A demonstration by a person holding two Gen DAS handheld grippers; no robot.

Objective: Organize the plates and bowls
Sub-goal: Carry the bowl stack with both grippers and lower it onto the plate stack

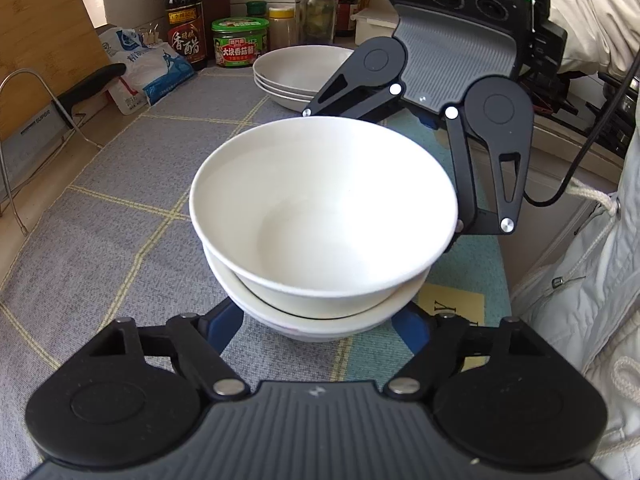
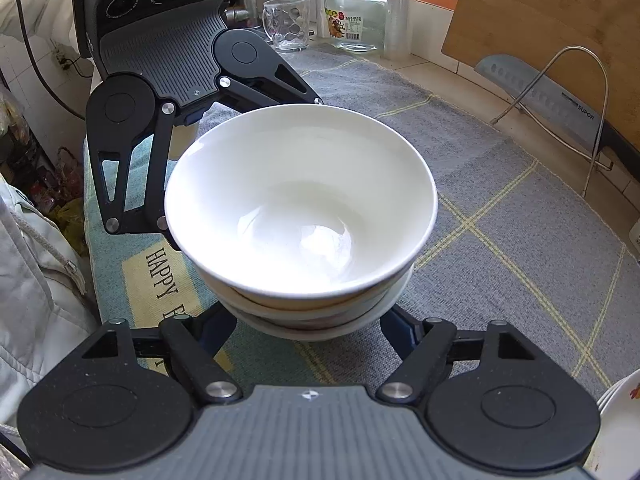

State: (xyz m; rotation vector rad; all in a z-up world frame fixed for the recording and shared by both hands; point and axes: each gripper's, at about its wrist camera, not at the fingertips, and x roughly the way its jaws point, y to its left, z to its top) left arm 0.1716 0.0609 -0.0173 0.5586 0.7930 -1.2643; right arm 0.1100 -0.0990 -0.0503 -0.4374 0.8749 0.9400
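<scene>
Glossy, probably ceramic white bowls [image 2: 300, 200] rest on matt woven cloth [image 2: 500, 220] beside a wooden board [image 2: 552, 28].

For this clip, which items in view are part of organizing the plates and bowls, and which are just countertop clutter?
Part of the job:
- stacked white bowls, between both sets of tongs
- stack of shallow dishes behind them
- plate edge at the right wrist view's lower right

Just lying about:
- vinegar bottle
- green-lidded jar
- salt bag
- cleaver in its wire rack
- cutting board
- glass mug
- glass jar
</scene>
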